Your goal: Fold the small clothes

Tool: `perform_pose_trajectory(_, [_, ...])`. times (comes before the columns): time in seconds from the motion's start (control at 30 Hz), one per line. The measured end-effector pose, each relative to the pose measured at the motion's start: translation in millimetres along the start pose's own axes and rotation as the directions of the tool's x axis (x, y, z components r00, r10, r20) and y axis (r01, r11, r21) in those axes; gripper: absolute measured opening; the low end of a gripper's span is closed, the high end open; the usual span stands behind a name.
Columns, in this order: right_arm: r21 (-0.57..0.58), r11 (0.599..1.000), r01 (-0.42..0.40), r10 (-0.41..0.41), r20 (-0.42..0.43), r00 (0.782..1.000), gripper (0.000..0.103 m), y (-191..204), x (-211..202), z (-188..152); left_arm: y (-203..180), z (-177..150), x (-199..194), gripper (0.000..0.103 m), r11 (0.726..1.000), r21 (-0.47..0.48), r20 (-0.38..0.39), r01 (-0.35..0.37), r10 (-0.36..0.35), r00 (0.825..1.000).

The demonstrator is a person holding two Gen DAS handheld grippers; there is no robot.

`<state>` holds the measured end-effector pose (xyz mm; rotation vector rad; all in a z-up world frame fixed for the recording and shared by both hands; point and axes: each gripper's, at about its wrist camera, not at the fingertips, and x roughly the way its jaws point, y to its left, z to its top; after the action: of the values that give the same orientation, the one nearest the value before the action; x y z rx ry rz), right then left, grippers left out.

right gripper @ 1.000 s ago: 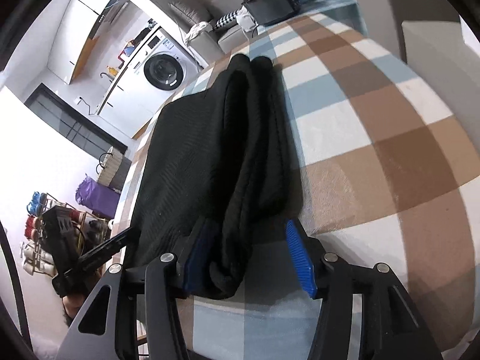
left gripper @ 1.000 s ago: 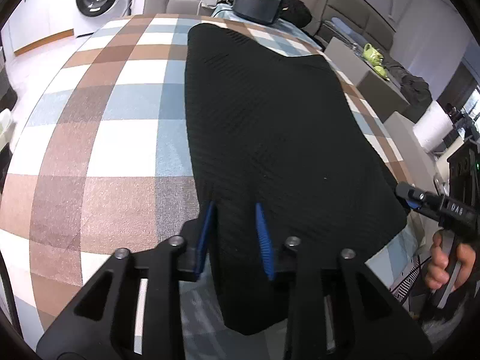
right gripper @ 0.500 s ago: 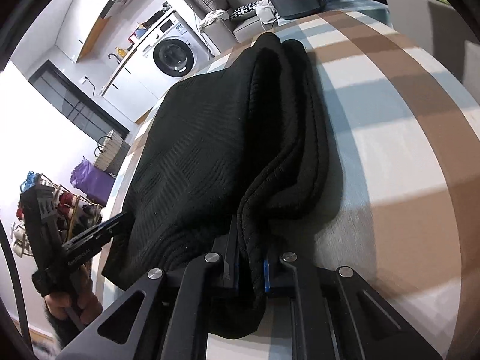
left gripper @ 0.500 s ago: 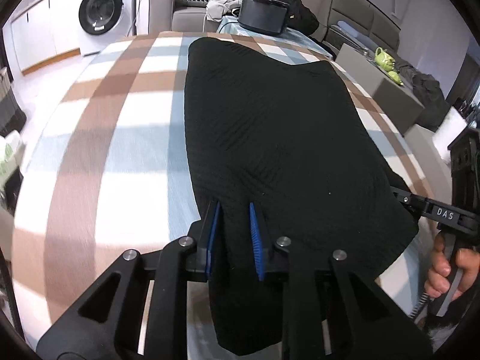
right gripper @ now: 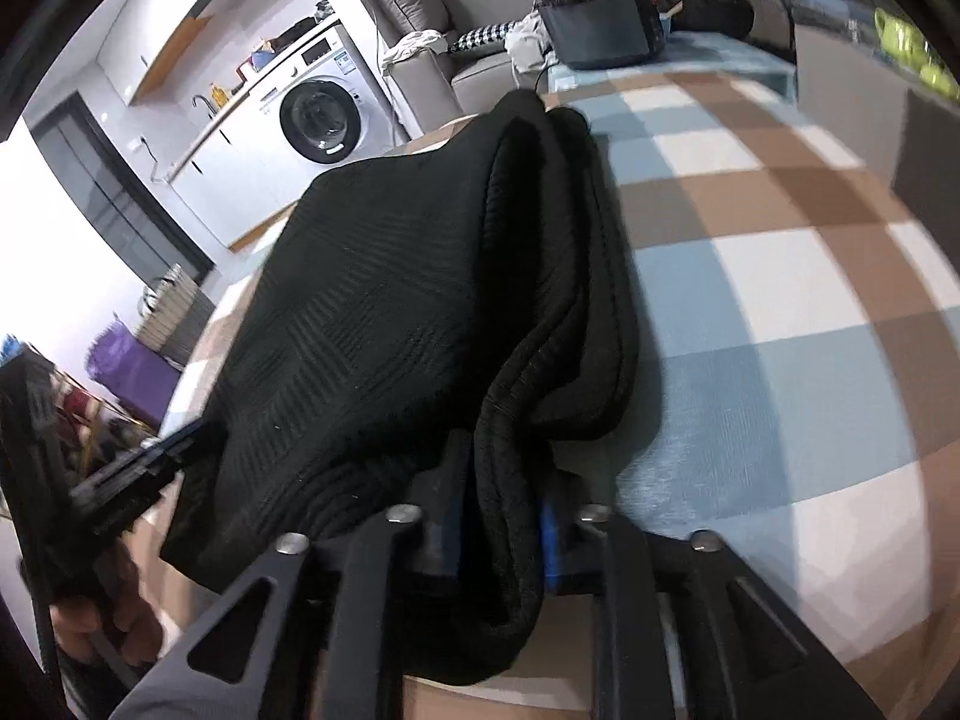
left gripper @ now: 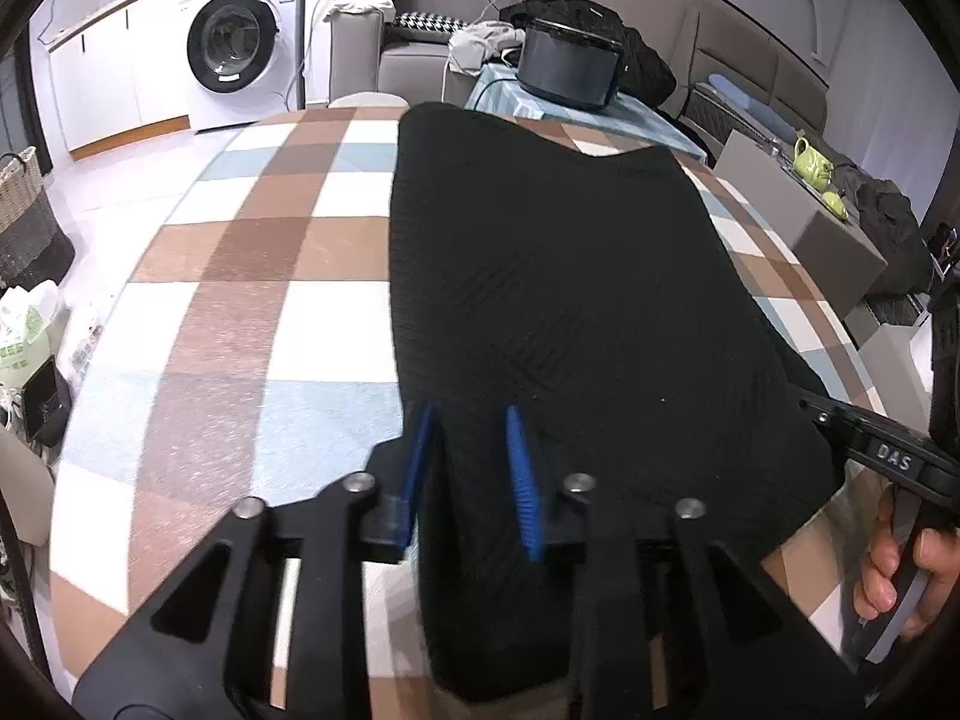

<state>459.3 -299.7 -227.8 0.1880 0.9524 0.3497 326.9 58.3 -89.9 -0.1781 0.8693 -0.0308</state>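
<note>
- The black knit garment (left gripper: 558,312) lies folded on the checked tabletop (left gripper: 252,276), its long axis running straight away from both cameras toward the far edge, where the narrow end points at a dark box-shaped appliance (left gripper: 567,69).
- Its near end hangs over the tabletop's front edge, between the fingers of both tools.
- In the right wrist view its right side is a thick stack of folded layers (right gripper: 576,276), higher than the flat left part.
- The left gripper (left gripper: 471,468) has its blue pads either side of the near left corner of the cloth; its jaws have just been opening and stand a little apart, with fabric between them, and I cannot tell whether they still press on it.
- The right gripper (right gripper: 498,534) sits at the near right corner; its jaws have just been opening too, with the thick folded edge bunched between them and hiding the pads.
- A hand (left gripper: 900,570) grips the right tool's handle.
- Beyond the tabletop stand a washing machine (left gripper: 240,48), a grey sofa (left gripper: 414,54) and a wicker basket (left gripper: 24,216).
- Nothing lies on the tabletop beside the garment.
</note>
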Motion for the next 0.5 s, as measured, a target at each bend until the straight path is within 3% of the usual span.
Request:
perform_pose_trajectory(0.07, [-0.001,1.0,-0.003,0.003,0.024,1.0,0.05,-2.7,-12.7,-2.3,0.7,-3.5,-11.8,0.049,1.0,-0.007,0.021,0.002,-0.002,1.0])
perform_pose_trajectory(0.17, [-0.015,0.999,-0.044,0.045,0.076,0.996,0.074,-3.9,-36.0,-3.1,1.6,-9.2,-40.3,0.074,1.0,-0.004,0.12,0.003,-0.003,0.993])
perform_pose_trajectory(0.2, [-0.029,0.998,-0.055,0.058,0.097,0.994,0.086,-2.6,-44.4,-4.5,1.4,-11.7,-49.3,0.079,1.0,0.005,0.155,0.004,-0.005,0.988])
perform_pose_trajectory(0.27, [-0.068,0.995,-0.079,0.088,0.136,0.987,0.099,4.2,-59.6,-7.6,-0.6,-17.8,-67.2,0.093,1.0,0.027,0.213,-0.004,-0.002,0.977])
perform_pose_trajectory(0.33, [-0.113,0.99,-0.087,0.106,0.177,0.979,0.102,12.2,-71.4,-9.8,-0.7,-23.8,-80.2,0.101,0.999,0.031,0.253,-0.01,0.001,0.967])
perform_pose_trajectory(0.5, [-0.195,0.98,-0.039,0.084,0.226,0.97,0.103,24.0,-86.0,-18.8,-1.2,-40.2,-105.3,0.102,0.999,0.034,0.31,-0.006,-0.004,0.951])
